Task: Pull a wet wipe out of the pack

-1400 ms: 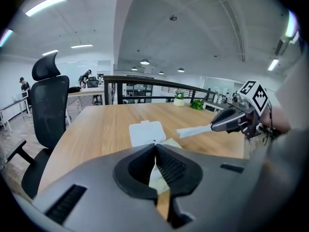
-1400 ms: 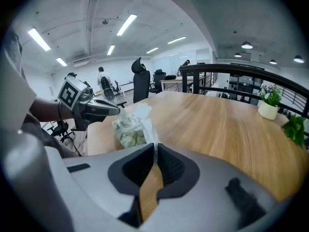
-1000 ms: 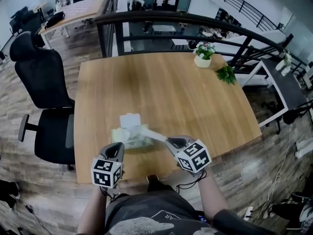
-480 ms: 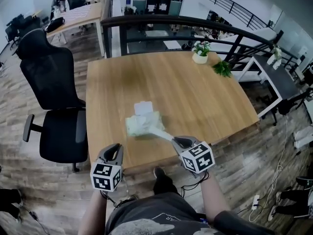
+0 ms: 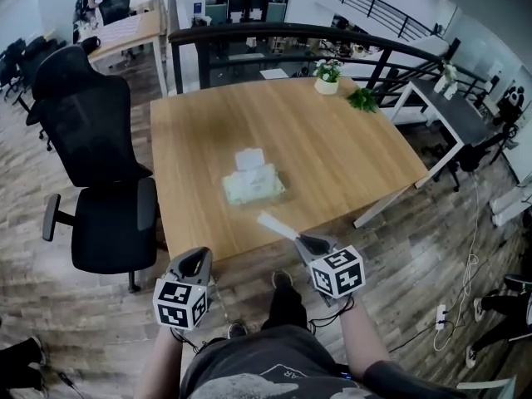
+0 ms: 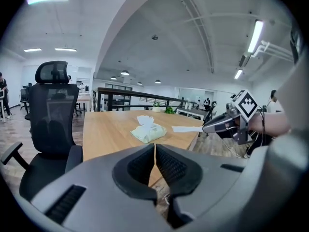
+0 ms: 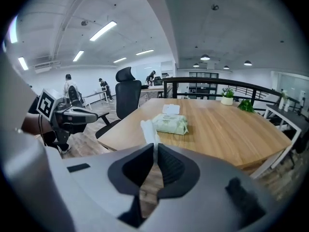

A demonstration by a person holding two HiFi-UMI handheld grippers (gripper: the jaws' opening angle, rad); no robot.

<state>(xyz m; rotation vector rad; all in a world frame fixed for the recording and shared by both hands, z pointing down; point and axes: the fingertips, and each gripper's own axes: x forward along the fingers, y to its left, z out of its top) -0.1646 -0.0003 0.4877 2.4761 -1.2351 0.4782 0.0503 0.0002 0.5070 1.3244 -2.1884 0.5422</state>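
Note:
A pale green wet wipe pack (image 5: 253, 184) lies on the wooden table (image 5: 332, 148) with its white lid flap open at the far side; it also shows as the pack (image 6: 149, 132) and the pack (image 7: 170, 123). My right gripper (image 5: 301, 239) is shut on a white wet wipe (image 5: 277, 224), which sticks out from its jaws toward the table, free of the pack. The wipe (image 7: 149, 131) stands up between the right jaws. My left gripper (image 5: 197, 260) is shut with nothing in it, off the table's near edge. The right gripper (image 6: 208, 126) also appears holding the wipe (image 6: 187, 128).
A black office chair (image 5: 91, 148) stands left of the table. A small potted plant (image 5: 326, 76) and green leaves (image 5: 362, 100) sit at the table's far side by a black railing (image 5: 274, 36). Wood floor lies under both grippers. More desks and people are far off.
Both grippers have drawn back from the table toward the person. The wipe, earlier stretched from the pack, has come fully out and hangs from the right gripper; the pack stays on the table.

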